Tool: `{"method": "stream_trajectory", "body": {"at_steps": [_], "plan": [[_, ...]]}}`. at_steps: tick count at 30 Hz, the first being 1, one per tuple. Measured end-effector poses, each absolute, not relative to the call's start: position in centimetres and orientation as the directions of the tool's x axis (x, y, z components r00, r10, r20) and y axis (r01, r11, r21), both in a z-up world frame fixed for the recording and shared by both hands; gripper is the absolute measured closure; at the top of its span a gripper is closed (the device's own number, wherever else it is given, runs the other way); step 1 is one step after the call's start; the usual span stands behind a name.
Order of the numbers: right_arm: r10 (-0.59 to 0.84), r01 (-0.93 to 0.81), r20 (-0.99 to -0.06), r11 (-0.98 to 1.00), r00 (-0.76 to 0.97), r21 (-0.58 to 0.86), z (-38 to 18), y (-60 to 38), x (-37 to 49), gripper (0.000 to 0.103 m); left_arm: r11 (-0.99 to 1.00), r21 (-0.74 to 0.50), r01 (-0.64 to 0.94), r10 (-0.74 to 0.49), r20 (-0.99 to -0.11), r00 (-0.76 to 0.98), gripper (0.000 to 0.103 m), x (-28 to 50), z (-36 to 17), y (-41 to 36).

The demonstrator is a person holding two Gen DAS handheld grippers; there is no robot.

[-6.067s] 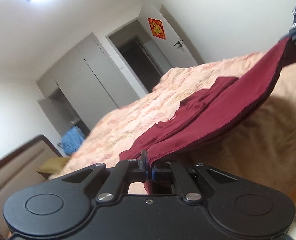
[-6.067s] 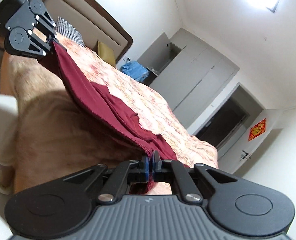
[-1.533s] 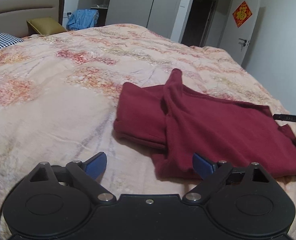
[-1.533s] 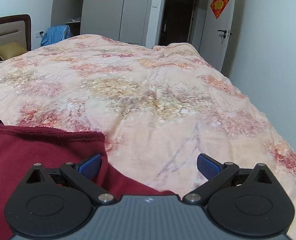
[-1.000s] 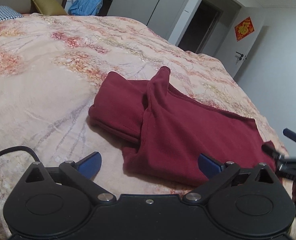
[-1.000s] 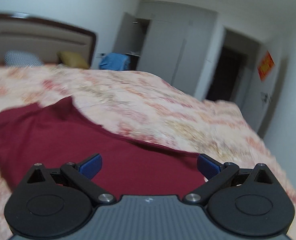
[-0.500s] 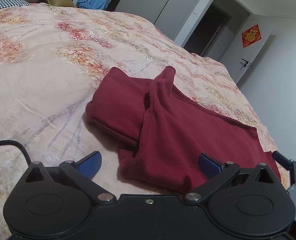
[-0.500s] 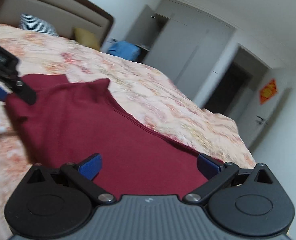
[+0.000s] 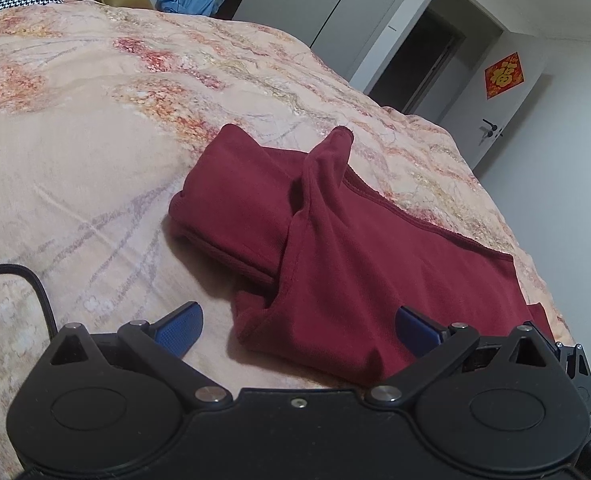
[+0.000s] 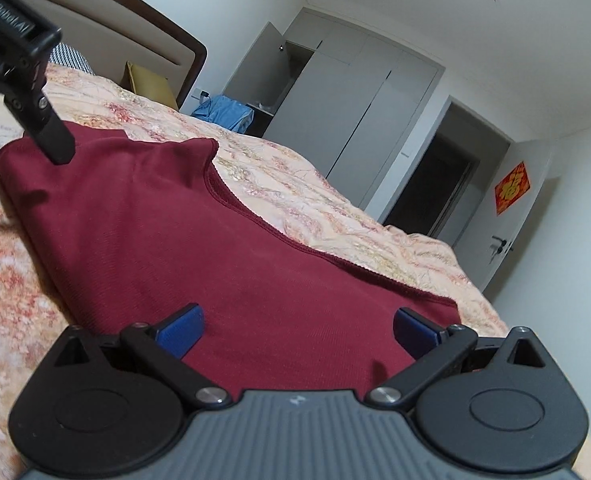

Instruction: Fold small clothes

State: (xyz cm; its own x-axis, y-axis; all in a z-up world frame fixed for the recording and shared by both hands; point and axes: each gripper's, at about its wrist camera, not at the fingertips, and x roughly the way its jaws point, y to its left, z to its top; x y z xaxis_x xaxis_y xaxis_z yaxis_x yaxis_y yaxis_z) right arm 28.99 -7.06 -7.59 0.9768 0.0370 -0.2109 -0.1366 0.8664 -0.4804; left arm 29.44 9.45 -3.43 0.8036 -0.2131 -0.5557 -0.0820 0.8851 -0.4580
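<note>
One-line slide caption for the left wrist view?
Open left gripper facing the near edge of a half-folded dark red garment on a floral bedspread.

Low wrist views, shared red garment (image 9: 375, 264)

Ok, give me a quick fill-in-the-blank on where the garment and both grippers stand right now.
1. The dark red knit garment lies on the floral peach ____.
2. The left gripper has its blue-padded fingers ____.
3. The right gripper holds ____.
4. The red square decoration hangs on the ____.

Missing words: bedspread; open; nothing; door
</note>
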Motion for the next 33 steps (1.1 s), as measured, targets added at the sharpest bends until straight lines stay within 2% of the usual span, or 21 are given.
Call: {"method": "stream_trajectory", "body": {"at_steps": [7,10,13,15,17,19,21,25,26,30,33], "plan": [[0.038,-0.138,-0.213,0.867,0.976,-0.479,-7.6,-7.2,28.9,0.000,0.882,-0.459,-0.111,-0.200,-0.576,0.793,0.001,30.6,-3.7,9.4],[0.039,-0.139,-0.213,0.868,0.976,-0.476,-7.5,-7.2,28.8,0.000,0.880,-0.456,-0.134,-0.178,-0.579,0.796,0.008,31.0,-3.5,9.3],[0.040,-0.139,-0.213,0.868,0.976,-0.476,-7.5,-7.2,28.7,0.000,0.879,-0.451,-0.157,-0.154,-0.579,0.801,0.027,31.2,-3.4,9.4],[0.040,-0.139,-0.213,0.869,0.976,-0.476,-7.5,-7.3,28.8,0.000,0.872,-0.463,-0.161,-0.156,-0.574,0.804,0.048,31.3,-3.5,9.5],[0.040,-0.139,-0.212,0.868,0.976,-0.476,-7.5,-7.3,28.8,0.000,0.864,-0.479,-0.156,-0.169,-0.568,0.806,0.050,31.3,-3.5,9.6],[0.039,-0.139,-0.212,0.868,0.976,-0.477,-7.6,-7.2,28.8,0.000,0.870,-0.469,-0.151,-0.167,-0.569,0.806,0.049,31.4,-3.6,9.5],[0.041,-0.140,-0.214,0.869,0.976,-0.475,-7.6,-7.2,28.8,0.000,0.864,-0.480,-0.152,-0.173,-0.567,0.806,0.044,31.7,-3.9,9.7],[0.043,-0.143,-0.218,0.870,0.975,-0.471,-7.4,-7.2,28.9,0.000,0.843,-0.511,-0.169,-0.177,-0.560,0.809,0.045,32.3,-4.0,10.1],[0.043,-0.144,-0.218,0.871,0.975,-0.470,-7.4,-7.2,28.9,0.000,0.839,-0.515,-0.175,-0.175,-0.560,0.810,0.048,32.4,-3.9,10.1],[0.050,-0.157,-0.237,0.876,0.970,-0.456,-7.1,-7.4,29.0,0.000,0.848,-0.497,-0.183,-0.170,-0.582,0.795,0.077,33.1,-3.2,9.7],[0.086,-0.214,-0.312,0.890,0.946,-0.404,-5.7,-8.2,29.7,0.000,0.884,-0.441,-0.152,-0.143,-0.567,0.811,0.084,33.2,-1.7,8.5]]}}
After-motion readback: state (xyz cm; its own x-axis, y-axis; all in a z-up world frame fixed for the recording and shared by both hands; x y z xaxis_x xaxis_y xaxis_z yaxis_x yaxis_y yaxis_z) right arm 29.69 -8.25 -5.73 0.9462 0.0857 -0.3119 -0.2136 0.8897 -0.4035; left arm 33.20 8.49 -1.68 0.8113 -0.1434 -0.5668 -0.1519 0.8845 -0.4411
